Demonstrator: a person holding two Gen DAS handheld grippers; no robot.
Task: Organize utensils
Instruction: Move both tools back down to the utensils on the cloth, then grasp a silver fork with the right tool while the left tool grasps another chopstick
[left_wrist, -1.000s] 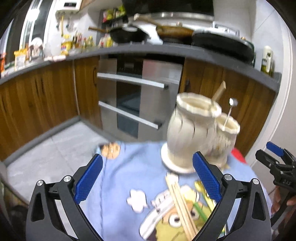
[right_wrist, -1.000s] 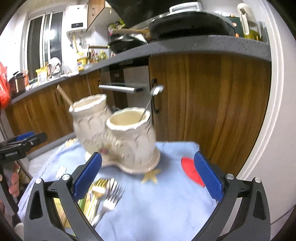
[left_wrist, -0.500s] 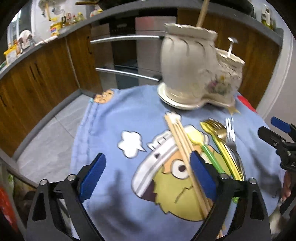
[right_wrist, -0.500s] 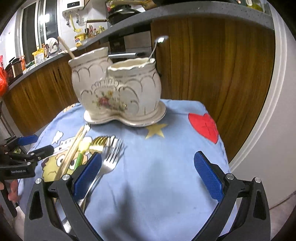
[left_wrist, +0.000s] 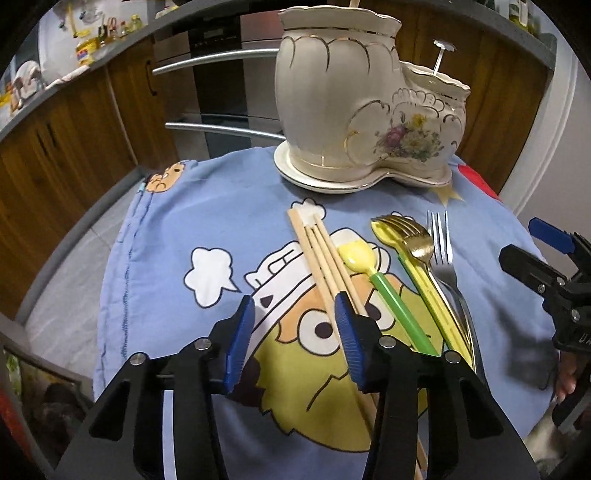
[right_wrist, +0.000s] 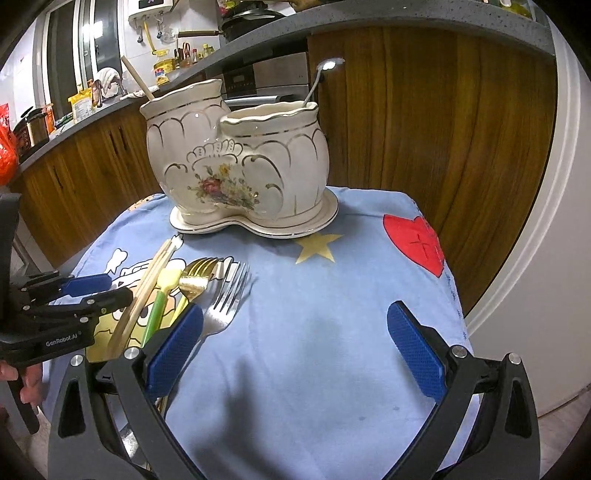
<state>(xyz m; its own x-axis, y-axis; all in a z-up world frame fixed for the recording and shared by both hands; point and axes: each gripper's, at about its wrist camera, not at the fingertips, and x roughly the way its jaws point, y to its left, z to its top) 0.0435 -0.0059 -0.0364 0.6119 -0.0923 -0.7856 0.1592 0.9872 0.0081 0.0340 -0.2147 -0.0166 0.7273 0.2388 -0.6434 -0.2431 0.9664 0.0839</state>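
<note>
Here, from the left wrist, the half-open left gripper (left_wrist: 293, 334) hovers beside the pale wooden chopsticks (left_wrist: 325, 254) mid-bench; closing off-centre could scatter them.

From the right wrist, the wide-open, empty right gripper (right_wrist: 295, 347) crowds the silver steel fork (right_wrist: 225, 299), risking knocks.

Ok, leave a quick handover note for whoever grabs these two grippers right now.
Left gripper: open, empty, low over the cloth by the chopsticks, none between its pads.
Right gripper: open wide, empty, near the silver fork.
Done: ceramic holder has one wooden stick in the tall cup, one metal utensil in the short cup.
Left: chopsticks, yellow spoon, gold fork, silver fork lie on the cloth.
</note>
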